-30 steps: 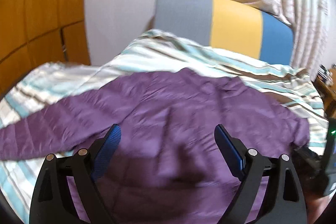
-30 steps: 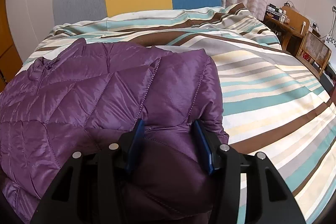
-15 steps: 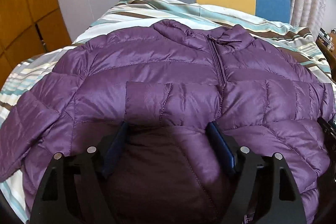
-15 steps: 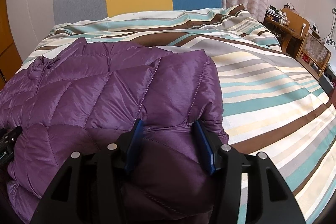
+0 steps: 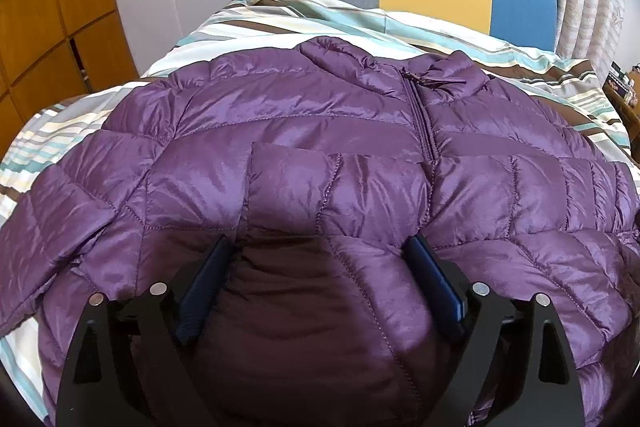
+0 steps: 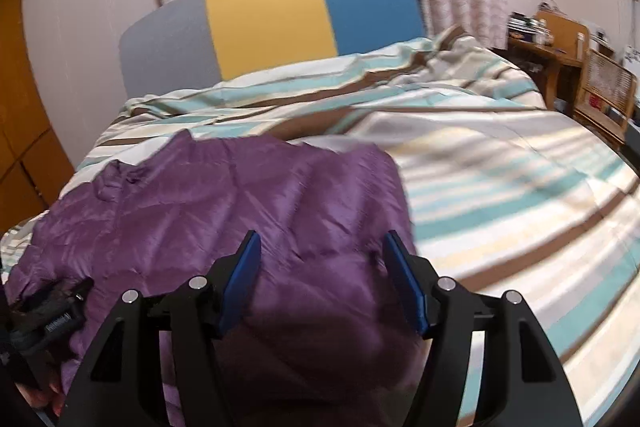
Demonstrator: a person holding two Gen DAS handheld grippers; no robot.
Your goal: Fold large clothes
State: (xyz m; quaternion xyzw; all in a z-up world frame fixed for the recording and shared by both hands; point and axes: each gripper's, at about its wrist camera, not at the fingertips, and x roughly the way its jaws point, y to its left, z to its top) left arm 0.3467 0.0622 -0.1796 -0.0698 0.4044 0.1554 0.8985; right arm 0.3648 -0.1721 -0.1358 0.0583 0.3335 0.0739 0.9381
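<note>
Left wrist: 1 purple jacket (image 5: 304,131), 2 grippers spread wide.

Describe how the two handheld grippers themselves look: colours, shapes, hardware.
Both match. The left gripper and right gripper have black angular frames with triangular cut-outs, round silver bolt heads, and two flat blue finger pads each. No cables or sleeves show.

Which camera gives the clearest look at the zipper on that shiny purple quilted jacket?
The left wrist view. There the zipper runs sharp and unobstructed down the shiny purple quilted jacket from the collar. The right wrist view is motion-blurred and shows the jacket's collar end only from the side, its zipper not discernible.
</note>
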